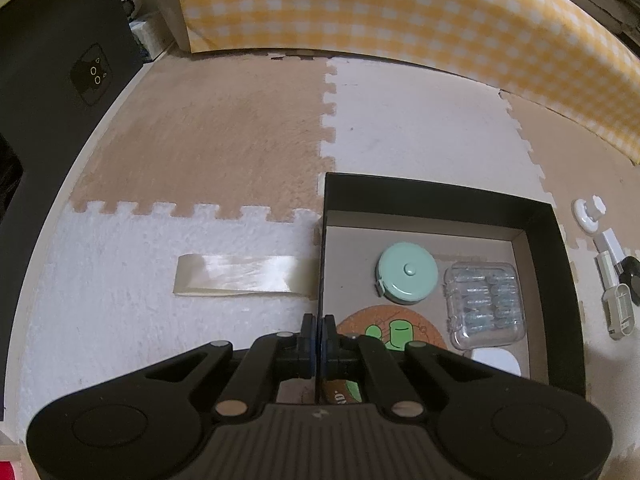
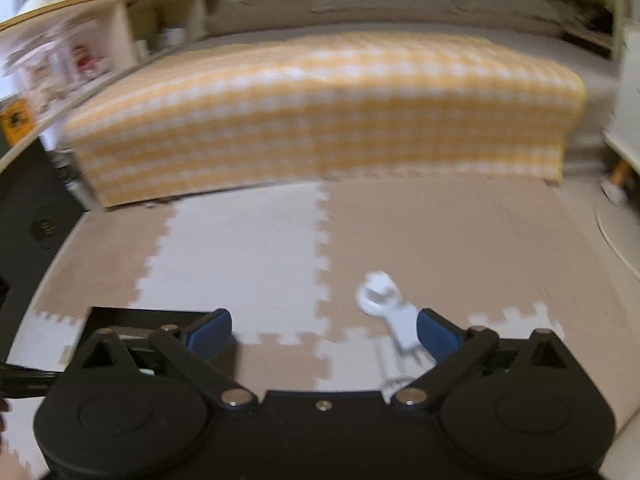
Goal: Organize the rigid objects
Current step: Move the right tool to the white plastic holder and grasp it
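Box [image 1: 556, 280], black with a brown floor, sits on the puzzle-mat floor [image 1: 200, 140]; the left gripper [image 1: 319, 336] has its jaws clamped on the box's left wall. Only the left wrist view shows the contents: a mint tape measure [image 1: 407, 273], a clear case of small parts [image 1: 484, 306], a cork coaster [image 1: 390, 334] with a green cartoon figure and the letters "ND" near the jaws, and something white [image 1: 498, 362]. Right of the box lie a white knob [image 1: 590, 214] and small adapters [image 1: 616, 304]. The right wrist view, blurred, shows the right gripper [image 2: 324, 334] with jaws apart, a white object [image 2: 394, 314] just beside its right pad, and the box's corner [image 2: 120, 314] at near left.
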{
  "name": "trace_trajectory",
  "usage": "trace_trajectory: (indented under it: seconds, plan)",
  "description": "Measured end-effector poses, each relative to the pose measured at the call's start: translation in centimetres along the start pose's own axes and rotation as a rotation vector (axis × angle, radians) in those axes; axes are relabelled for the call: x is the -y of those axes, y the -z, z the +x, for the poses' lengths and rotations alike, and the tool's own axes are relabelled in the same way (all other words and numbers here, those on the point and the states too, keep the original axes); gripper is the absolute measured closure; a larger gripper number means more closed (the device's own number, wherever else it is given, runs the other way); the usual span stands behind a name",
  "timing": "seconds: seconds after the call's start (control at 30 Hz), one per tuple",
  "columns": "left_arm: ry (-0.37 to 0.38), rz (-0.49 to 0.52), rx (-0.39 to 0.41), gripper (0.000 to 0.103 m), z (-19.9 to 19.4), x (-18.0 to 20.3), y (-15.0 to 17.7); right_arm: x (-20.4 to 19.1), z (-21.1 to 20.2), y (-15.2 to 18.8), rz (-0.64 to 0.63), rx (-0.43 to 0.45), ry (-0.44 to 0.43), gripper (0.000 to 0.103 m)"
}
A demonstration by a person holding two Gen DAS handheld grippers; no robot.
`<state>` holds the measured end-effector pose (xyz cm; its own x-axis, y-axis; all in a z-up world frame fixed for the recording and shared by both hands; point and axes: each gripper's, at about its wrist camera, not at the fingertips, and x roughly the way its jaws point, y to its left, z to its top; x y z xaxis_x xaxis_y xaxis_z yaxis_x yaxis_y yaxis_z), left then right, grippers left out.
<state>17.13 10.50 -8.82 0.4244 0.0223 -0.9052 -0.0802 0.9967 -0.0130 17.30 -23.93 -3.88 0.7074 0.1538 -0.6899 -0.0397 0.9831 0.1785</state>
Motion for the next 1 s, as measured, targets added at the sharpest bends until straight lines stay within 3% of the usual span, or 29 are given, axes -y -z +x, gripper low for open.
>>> trace_trajectory:
  seconds: [0.2,0.33,0.5,0.67,0.8,1.0]
  plan:
    - [0.001,-0.004,-0.002,0.101,0.1,0.0,0.0,4.3,3.2,2.0,0.067,-0.09,0.065,0.003]
    - [-0.001,-0.004,-0.006,0.101,0.1,0.0,-0.1,6.3,6.0,3.6,0.104,-0.216,0.072,0.003]
    - [0.001,-0.008,-0.009,0.101,0.0,-0.1,-0.1,7.4,8.1,4.7,0.142,-0.299,0.05,0.012]
    - [0.001,-0.008,-0.009,0.101,0.1,-0.1,-0.1,6.4,9.0,4.8,0.09,-0.32,0.011,0.026]
    - [-0.001,-0.007,-0.01,0.101,0.1,-0.1,-0.1,5.4,9.7,5.0,0.043,-0.337,0.032,0.041]
    - [-0.003,-0.006,-0.011,0.101,0.1,-0.1,-0.1,4.9,10.2,5.2,-0.003,-0.342,0.051,0.045]
